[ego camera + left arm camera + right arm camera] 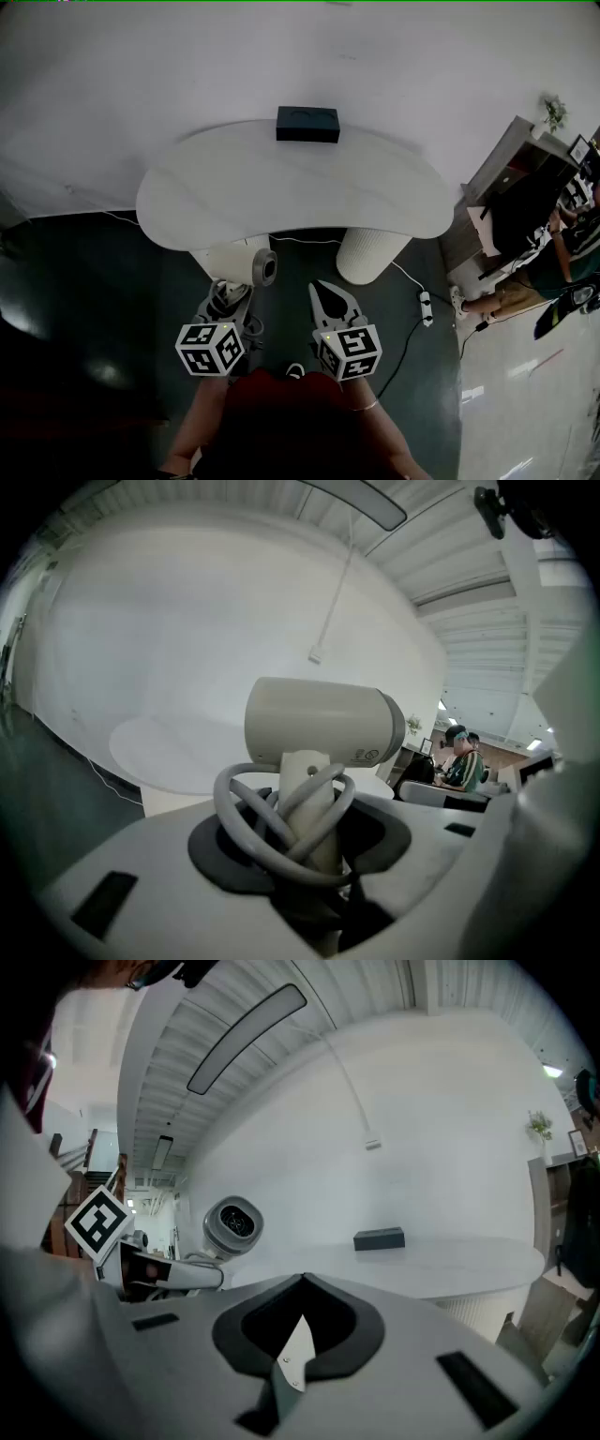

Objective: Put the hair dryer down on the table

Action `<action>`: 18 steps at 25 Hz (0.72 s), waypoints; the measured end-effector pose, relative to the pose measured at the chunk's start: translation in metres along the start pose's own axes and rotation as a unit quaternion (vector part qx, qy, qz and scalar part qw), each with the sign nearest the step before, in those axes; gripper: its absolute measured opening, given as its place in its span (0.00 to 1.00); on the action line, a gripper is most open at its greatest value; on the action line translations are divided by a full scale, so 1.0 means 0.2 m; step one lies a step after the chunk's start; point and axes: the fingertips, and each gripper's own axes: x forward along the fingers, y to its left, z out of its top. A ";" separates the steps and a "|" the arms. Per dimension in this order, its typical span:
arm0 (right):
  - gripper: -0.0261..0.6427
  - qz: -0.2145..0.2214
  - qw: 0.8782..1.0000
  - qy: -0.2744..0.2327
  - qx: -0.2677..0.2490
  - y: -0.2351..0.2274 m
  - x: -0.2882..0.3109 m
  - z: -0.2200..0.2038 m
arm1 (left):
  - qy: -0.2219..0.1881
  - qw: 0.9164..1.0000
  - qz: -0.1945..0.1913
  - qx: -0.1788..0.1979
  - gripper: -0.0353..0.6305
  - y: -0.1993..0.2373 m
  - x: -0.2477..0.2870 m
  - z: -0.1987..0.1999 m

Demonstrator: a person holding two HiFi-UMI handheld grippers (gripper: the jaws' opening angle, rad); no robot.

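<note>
A cream hair dryer hangs in front of the near edge of the white table, its grey nozzle pointing right. My left gripper is shut on its handle from below, and the grey cord is looped around that handle. In the left gripper view the hair dryer's barrel stands upright above the jaws, with the table behind it. My right gripper is beside it, shut and empty, its jaws meeting at a tip. From there the hair dryer shows its round end at the left.
A dark rectangular box lies at the table's far edge by the white wall. A ribbed white pedestal stands under the table. On the dark floor at the right lie a power strip and a cable. People sit at desks at the far right.
</note>
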 end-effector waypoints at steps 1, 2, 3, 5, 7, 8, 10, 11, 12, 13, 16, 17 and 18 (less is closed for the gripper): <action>0.06 0.001 1.000 -0.001 0.001 0.00 0.00 0.00 | -0.001 1.000 0.000 0.002 0.35 0.00 0.00 0.00; 0.06 0.001 1.000 -0.002 0.001 0.00 0.00 0.00 | -0.001 1.000 0.001 0.004 0.35 -0.01 0.00 0.00; 0.06 0.002 1.000 -0.004 0.001 0.00 0.00 0.01 | -0.002 1.000 0.001 0.006 0.35 -0.01 0.00 0.01; 0.06 0.003 1.000 -0.005 -0.003 -0.01 0.00 0.02 | -0.004 1.000 0.002 0.009 0.35 -0.02 0.01 0.02; 0.06 0.002 1.000 -0.008 -0.007 -0.01 -0.01 0.03 | -0.006 1.000 0.002 0.011 0.35 -0.03 0.02 0.03; 0.06 0.002 1.000 -0.009 -0.008 -0.02 0.00 0.03 | -0.006 1.000 0.002 0.012 0.35 -0.03 0.03 0.03; 0.06 0.002 1.000 -0.011 -0.006 -0.03 0.01 0.03 | -0.006 1.000 0.002 0.015 0.35 -0.03 0.04 0.02; 0.06 0.003 1.000 -0.012 -0.004 -0.03 0.01 0.03 | -0.004 1.000 0.002 0.017 0.35 -0.04 0.04 0.02; 0.06 0.006 1.000 -0.013 0.000 -0.03 0.01 0.03 | -0.002 1.000 0.003 0.019 0.35 -0.04 0.04 0.01; 0.06 0.010 1.000 -0.014 0.004 -0.02 0.01 0.02 | -0.001 1.000 0.004 0.021 0.35 -0.04 0.05 0.01; 0.06 0.023 1.000 -0.011 0.013 -0.02 0.01 0.00 | 0.000 1.000 0.007 0.025 0.35 -0.04 0.06 0.00; 0.06 0.024 1.000 -0.008 0.015 -0.03 0.01 -0.01 | -0.001 1.000 0.008 0.025 0.35 -0.04 0.06 0.00; 0.06 0.023 1.000 -0.005 0.018 -0.04 0.01 -0.03 | -0.001 1.000 0.008 0.024 0.35 -0.04 0.06 -0.01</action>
